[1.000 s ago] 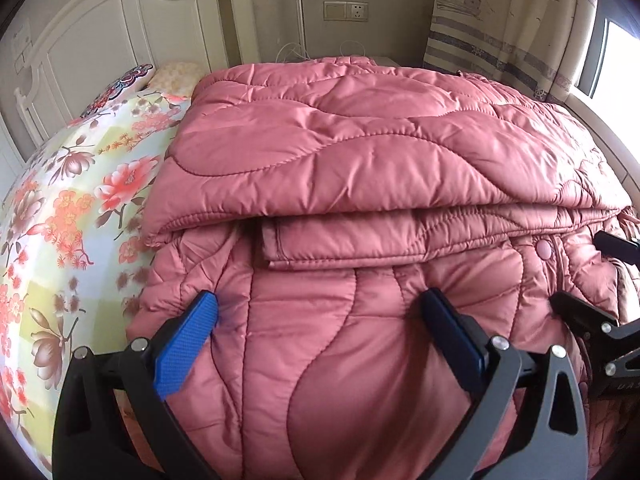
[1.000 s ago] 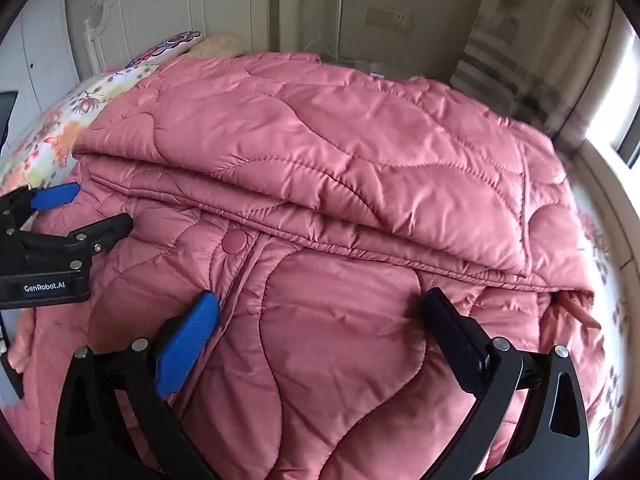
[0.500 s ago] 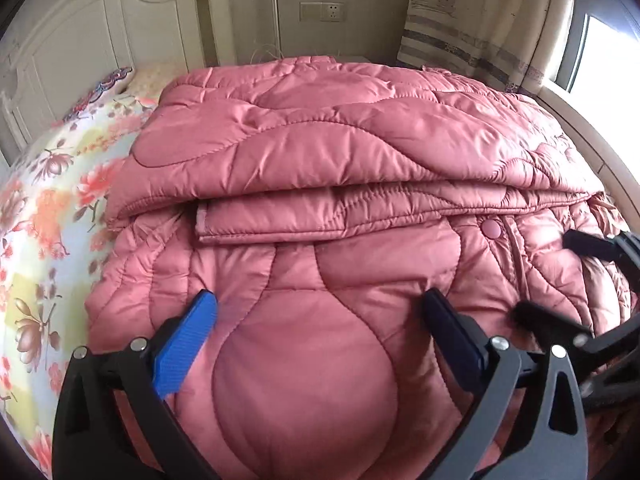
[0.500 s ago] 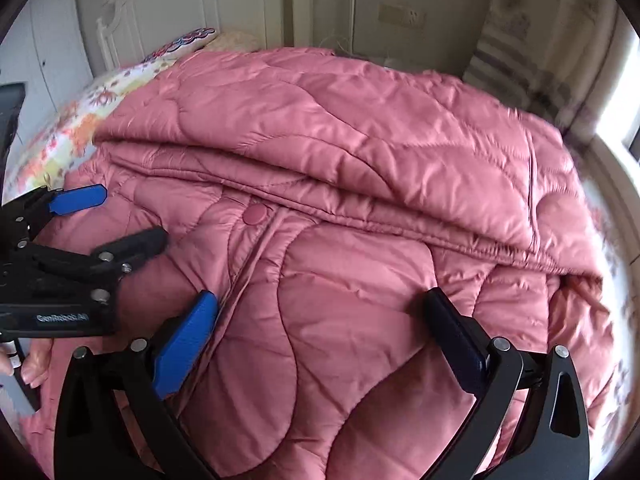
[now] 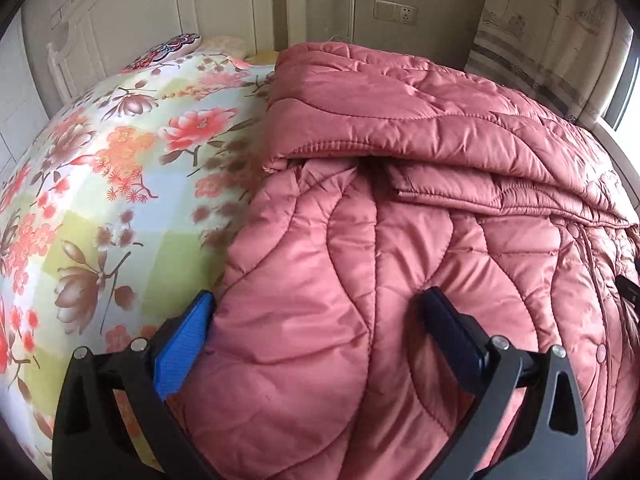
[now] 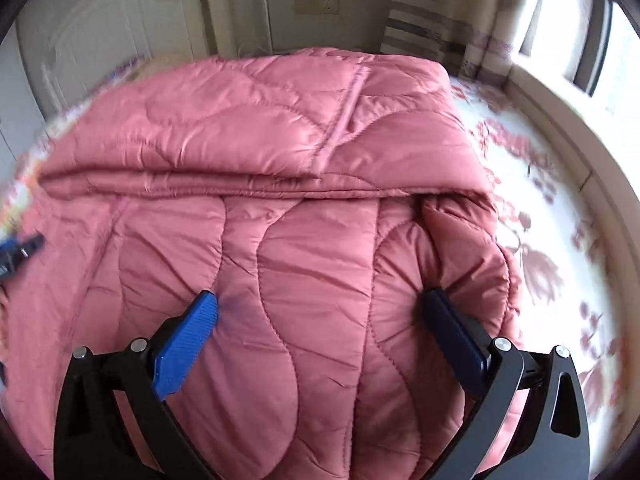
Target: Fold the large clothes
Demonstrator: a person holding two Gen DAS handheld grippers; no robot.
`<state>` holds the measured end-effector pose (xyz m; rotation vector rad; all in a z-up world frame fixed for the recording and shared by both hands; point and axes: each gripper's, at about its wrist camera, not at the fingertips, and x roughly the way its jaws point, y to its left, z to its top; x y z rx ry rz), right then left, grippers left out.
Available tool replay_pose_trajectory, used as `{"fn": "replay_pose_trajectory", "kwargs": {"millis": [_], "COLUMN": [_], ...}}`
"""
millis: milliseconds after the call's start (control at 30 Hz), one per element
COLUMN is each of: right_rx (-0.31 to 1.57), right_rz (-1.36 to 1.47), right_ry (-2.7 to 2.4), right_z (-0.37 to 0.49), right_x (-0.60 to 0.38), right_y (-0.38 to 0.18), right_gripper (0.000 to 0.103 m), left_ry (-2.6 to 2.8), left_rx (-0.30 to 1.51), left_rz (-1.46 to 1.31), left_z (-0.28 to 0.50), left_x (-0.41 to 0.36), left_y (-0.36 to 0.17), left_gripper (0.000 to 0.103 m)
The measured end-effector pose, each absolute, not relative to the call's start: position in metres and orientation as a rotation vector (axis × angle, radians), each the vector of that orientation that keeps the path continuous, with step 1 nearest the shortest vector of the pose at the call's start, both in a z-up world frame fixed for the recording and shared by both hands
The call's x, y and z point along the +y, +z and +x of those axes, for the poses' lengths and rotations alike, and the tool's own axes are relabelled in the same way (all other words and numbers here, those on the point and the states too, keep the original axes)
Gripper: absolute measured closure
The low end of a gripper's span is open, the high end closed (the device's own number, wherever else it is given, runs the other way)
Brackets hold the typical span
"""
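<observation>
A pink quilted padded coat (image 5: 400,248) lies on the bed, its far half folded over so a thick fold edge runs across the middle (image 6: 256,184). My left gripper (image 5: 316,320) is open over the coat's near left edge, its left blue pad (image 5: 184,344) beside the fabric over the sheet. My right gripper (image 6: 320,320) is open above the coat's near right part, its right pad (image 6: 452,332) close to the coat's right side. The left gripper's tip (image 6: 20,248) shows at the left edge of the right wrist view.
The floral bedsheet (image 5: 100,184) is bare left of the coat and also bare on the right (image 6: 540,208). A white headboard (image 5: 160,12) and a pillow (image 5: 168,48) stand at the far end. A curtain (image 6: 440,28) and window ledge lie at the right.
Both grippers have moved apart: the left one swung out to the coat's left edge, the right one to its right side. The right wrist view is blurred by motion. Both stay open.
</observation>
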<state>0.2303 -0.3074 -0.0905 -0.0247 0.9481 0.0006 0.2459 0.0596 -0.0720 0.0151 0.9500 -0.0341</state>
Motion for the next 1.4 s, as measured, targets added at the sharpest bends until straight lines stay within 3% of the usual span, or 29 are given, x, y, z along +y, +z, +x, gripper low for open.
{"fn": "replay_pose_trajectory", "kwargs": {"millis": [267, 433, 533, 900, 1067, 1400], "right_rx": [0.861, 0.927, 0.903, 0.894, 0.911, 0.795], "right_rz": [-0.037, -0.240, -0.199, -0.138, 0.039, -0.119], "right_ry": [0.045, 0.247, 0.268, 0.053, -0.035, 0.151], "right_z": [0.198, 0.183, 0.178, 0.141, 0.121, 0.073], "right_x": [-0.286, -0.222, -0.218, -0.303, -0.364, -0.278], "right_y": [-0.058, -0.077, -0.089, -0.073, -0.087, -0.041], "right_gripper": [0.005, 0.005, 0.005, 0.005, 0.005, 0.005], "left_ry": [-0.119, -0.188, -0.220, 0.039, 0.044, -0.101], "left_rx": [0.784, 0.871, 0.922, 0.870, 0.918, 0.762], "left_rz": [0.102, 0.250, 0.144, 0.175, -0.036, 0.205], "left_z": [0.190, 0.188, 0.198, 0.171, 0.180, 0.116], "left_x": [0.011, -0.043, -0.028, 0.040, 0.069, -0.029], "left_y": [-0.023, -0.070, -0.076, -0.070, -0.076, -0.044], "left_gripper": [0.002, 0.002, 0.002, 0.002, 0.002, 0.002]}}
